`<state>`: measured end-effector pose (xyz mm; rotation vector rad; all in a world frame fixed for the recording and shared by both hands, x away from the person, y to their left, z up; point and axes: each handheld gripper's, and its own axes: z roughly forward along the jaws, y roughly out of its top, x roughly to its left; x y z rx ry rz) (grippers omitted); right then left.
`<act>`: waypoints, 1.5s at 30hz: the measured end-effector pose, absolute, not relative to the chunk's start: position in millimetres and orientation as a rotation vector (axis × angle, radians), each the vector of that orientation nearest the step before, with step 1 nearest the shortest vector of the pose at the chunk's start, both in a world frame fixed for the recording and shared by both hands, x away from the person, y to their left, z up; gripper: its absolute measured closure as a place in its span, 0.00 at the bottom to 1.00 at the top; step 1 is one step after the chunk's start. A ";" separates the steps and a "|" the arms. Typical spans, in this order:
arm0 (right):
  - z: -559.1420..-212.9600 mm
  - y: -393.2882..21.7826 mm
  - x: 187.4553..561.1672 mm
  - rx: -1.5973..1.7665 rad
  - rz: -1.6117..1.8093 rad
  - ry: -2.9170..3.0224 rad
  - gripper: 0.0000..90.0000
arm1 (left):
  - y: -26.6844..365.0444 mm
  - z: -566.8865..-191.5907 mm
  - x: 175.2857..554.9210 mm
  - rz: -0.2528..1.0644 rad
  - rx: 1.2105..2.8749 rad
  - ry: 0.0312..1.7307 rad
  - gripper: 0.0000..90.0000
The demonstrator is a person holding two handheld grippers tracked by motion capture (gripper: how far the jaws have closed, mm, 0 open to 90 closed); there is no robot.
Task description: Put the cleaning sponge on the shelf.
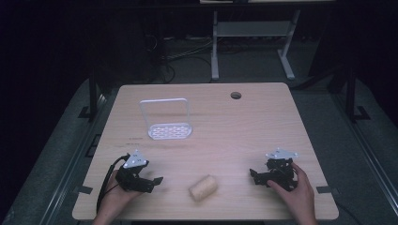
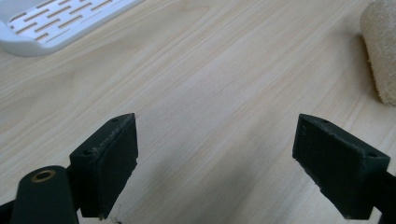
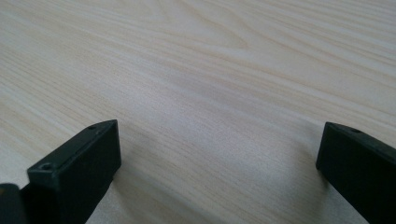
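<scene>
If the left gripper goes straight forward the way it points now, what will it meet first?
Probably nothing soon. The left gripper is open over bare table. The loofah-like roll lies off to one side of its line, the white slotted tray to the other. Depth is hard to judge.

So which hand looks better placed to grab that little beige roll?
Probably the left. The left gripper is open, nearer the roll, and its own view shows the roll just ahead. The right gripper, also open, sits farther off.

Dim room, lit tabletop (close views soft).
</scene>
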<state>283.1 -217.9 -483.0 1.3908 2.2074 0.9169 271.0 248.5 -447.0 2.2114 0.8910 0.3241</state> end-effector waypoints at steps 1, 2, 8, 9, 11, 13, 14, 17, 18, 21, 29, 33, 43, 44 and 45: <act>-483.0 -217.9 283.1 1.391 0.917 2.207 0.00 | 247.5 -446.5 270.8 0.325 2.212 0.886 0.15; -483.0 -217.9 283.1 1.391 0.917 2.207 0.00 | 245.3 -445.6 270.5 0.322 2.215 0.879 0.15; -483.0 -217.9 283.1 1.391 0.917 2.207 0.00 | 240.0 -443.5 269.8 0.301 2.217 0.871 0.15; -483.0 -217.9 283.1 1.391 0.917 2.207 0.00 | 238.8 -442.9 269.8 0.294 2.215 0.872 0.15; -483.0 -217.9 283.1 1.391 0.917 2.207 0.00 | 237.1 -441.8 270.1 0.286 2.215 0.870 0.15; -483.0 -217.9 283.1 1.391 0.917 2.208 0.00 | 235.2 -440.4 270.1 0.285 2.220 0.861 0.15; -483.0 -217.8 283.1 1.391 0.917 2.207 0.00 | 233.1 -439.5 270.1 0.275 2.218 0.857 0.15; -483.0 -217.9 283.1 1.391 0.917 2.207 0.00 | 231.0 -438.5 270.0 0.273 2.218 0.852 0.15; -483.0 -217.9 283.1 1.391 0.917 2.207 0.00 | 229.8 -437.7 269.9 0.267 2.222 0.849 0.15; -482.9 -217.9 283.1 1.392 0.917 2.208 0.00 | 226.5 -436.7 269.7 0.259 2.221 0.840 0.15; -482.9 -217.8 283.1 1.392 0.917 2.208 0.00 | 216.5 -432.2 269.7 0.233 2.217 0.821 0.15; -483.1 -217.9 283.2 1.391 0.917 2.206 0.00 | 209.9 -429.0 270.0 0.228 2.223 0.800 0.15; -483.1 -217.9 283.2 1.390 0.917 2.206 0.00 | 194.7 -420.9 274.4 0.219 2.218 0.763 0.15; -483.1 -218.0 283.2 1.390 0.917 2.207 0.00 | 194.7 -420.9 274.4 0.219 2.218 0.763 0.15; -483.1 -218.0 283.2 1.390 0.917 2.207 0.00 | 193.3 -420.6 274.6 0.216 2.220 0.760 0.15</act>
